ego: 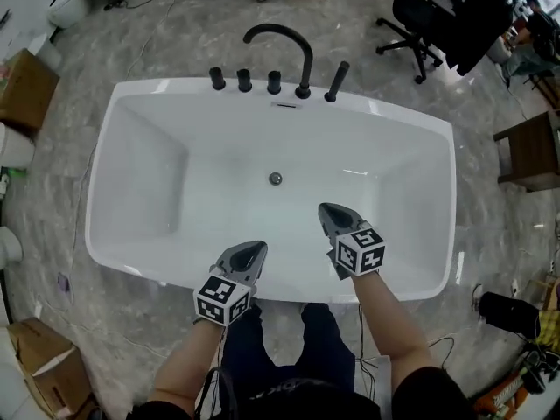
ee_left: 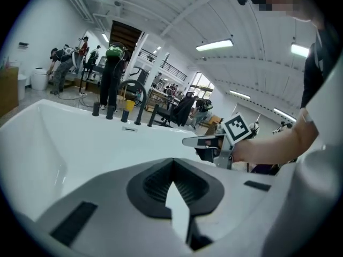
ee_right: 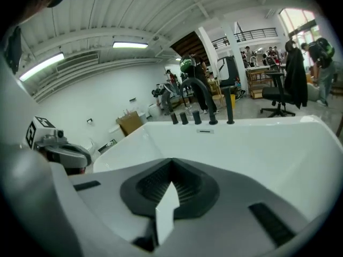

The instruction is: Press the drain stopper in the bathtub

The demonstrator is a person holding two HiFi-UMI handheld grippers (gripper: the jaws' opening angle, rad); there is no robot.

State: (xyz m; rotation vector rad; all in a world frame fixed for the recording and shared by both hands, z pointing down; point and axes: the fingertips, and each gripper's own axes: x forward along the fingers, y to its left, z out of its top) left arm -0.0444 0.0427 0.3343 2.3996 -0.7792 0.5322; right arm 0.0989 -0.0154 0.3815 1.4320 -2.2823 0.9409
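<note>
The bathtub (ego: 175, 87) is white, glossy and rectangular with rounded corners. It stands on the floor, seen from above, and no water shows in it. The drain stopper (ego: 275, 178) is a small round metal disc on the tub's floor, about midway along its length. Whether it is raised or pressed cannot be told.

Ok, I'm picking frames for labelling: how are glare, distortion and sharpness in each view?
Head view: sharp and evenly lit, only faint highlights on the bathtub, drain stopper clear. Left gripper view: heavy fisheye bending, dark corners, ceiling lights glaring. Right gripper view: same fisheye and dark corners, window at top right washed out.
</note>
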